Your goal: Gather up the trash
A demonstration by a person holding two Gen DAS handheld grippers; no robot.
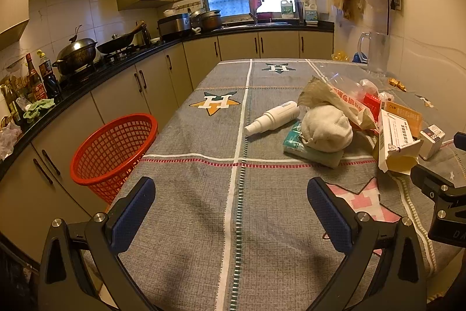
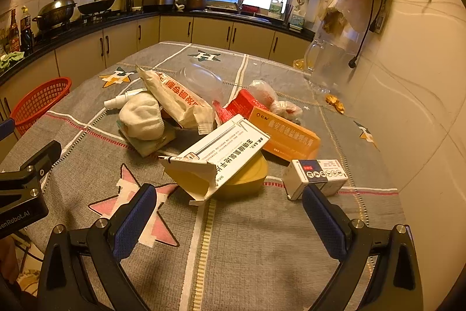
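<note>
Trash pile [image 2: 204,118] heaped on desk [image 2: 262,238] at twelve o'clock of right tongs [image 2: 230,223]; both tongs, left tongs [image 1: 231,212] included, spread wide, empty. Cartons judged light, crushable; best gripped across edges. Basket [image 1: 113,147] at ten o'clock.

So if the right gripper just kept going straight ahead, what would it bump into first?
Probably the open white box lying on the yellow bowl, straight ahead of the right gripper. Its jaws are open and empty, though depth is hard to judge.

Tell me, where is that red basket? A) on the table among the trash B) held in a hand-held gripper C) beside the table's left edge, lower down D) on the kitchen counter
C: the red basket sits below and beside the table, empty as far as shown.
</note>
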